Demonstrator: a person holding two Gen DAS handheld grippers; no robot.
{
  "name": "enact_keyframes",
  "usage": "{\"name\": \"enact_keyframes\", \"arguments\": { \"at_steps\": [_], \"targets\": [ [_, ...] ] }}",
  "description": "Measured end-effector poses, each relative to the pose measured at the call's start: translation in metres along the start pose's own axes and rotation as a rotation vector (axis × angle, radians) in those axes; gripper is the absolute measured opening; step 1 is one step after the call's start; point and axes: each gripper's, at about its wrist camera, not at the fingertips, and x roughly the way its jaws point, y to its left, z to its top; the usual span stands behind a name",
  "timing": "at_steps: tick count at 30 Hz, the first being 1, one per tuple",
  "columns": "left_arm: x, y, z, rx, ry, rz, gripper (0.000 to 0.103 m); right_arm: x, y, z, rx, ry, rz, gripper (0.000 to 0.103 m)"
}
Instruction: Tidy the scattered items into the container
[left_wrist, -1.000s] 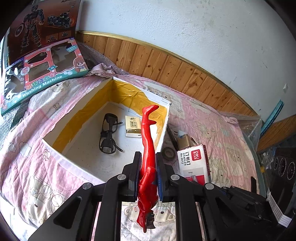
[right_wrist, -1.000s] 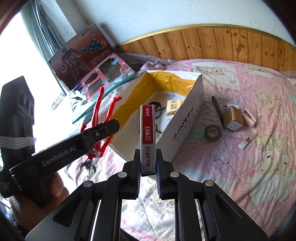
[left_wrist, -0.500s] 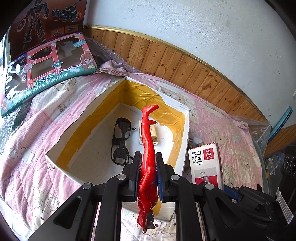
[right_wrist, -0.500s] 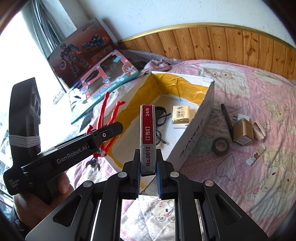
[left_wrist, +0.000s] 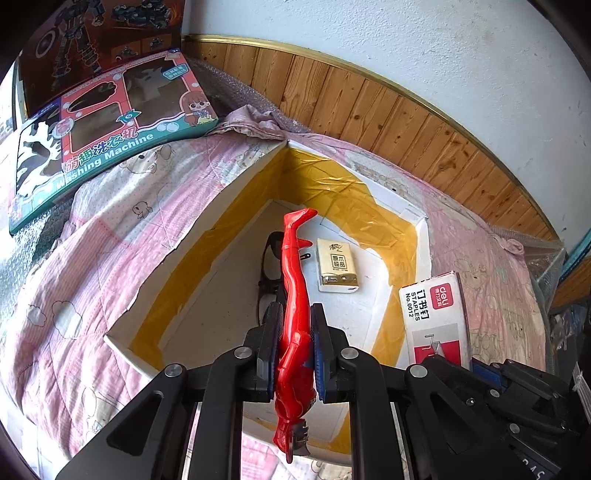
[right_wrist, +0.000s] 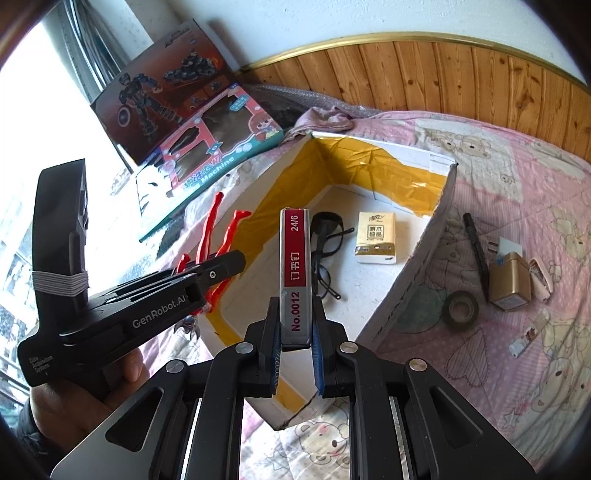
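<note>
The bed (right_wrist: 517, 192), under a pink quilt printed with bears, carries everything here. Ahead of both tools stands the white cardboard box lined with yellow tape (left_wrist: 236, 206), open-topped, its near rim just below and in front of the fingers; this is judged to be the container. Black-framed glasses (right_wrist: 325, 251) and a pale yellow tissue packet (left_wrist: 336, 266) already lie on its floor, leaving bare room in front of them on the near side.

The left hand-held gripper (left_wrist: 295, 347) is pinching a slim red plastic toy figure (left_wrist: 295, 280) at the torso, legs pointing forward over the box opening, so letting go would likely drop it inside. The right hand-held gripper (right_wrist: 295, 332) is pinching a long red-and-grey box of staples (right_wrist: 295, 273) by its narrow sides, end-on and lengthwise over the near corner, a hold that keeps it slim between the walls. The two tools sit close side by side, so the tighter margin is between them rather than against the box rims.

To the right of the right tool, outside the box wall, lie a black marker pen (right_wrist: 476, 247), a small gold box (right_wrist: 509, 280), and a dark tape roll (right_wrist: 460, 308), still to be collected.
</note>
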Motion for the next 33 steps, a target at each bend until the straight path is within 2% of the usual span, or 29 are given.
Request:
{"name": "enact_keyframes", "arguments": {
  "at_steps": [8, 26, 33],
  "targets": [
    [0.012, 0.009, 0.008, 0.04, 0.037, 0.045, 0.015, 0.017, 0.007, 0.007, -0.041, 0.035, 0.014, 0.015],
    [0.048, 0.021, 0.015, 0.194, 0.206, 0.069, 0.015, 0.054, 0.038, -0.006, -0.252, 0.198, 0.011, 0.015],
    [0.063, 0.026, 0.017, 0.237, 0.271, 0.052, 0.015, 0.068, 0.045, -0.007, -0.316, 0.266, -0.002, 0.015]
  ]
}}
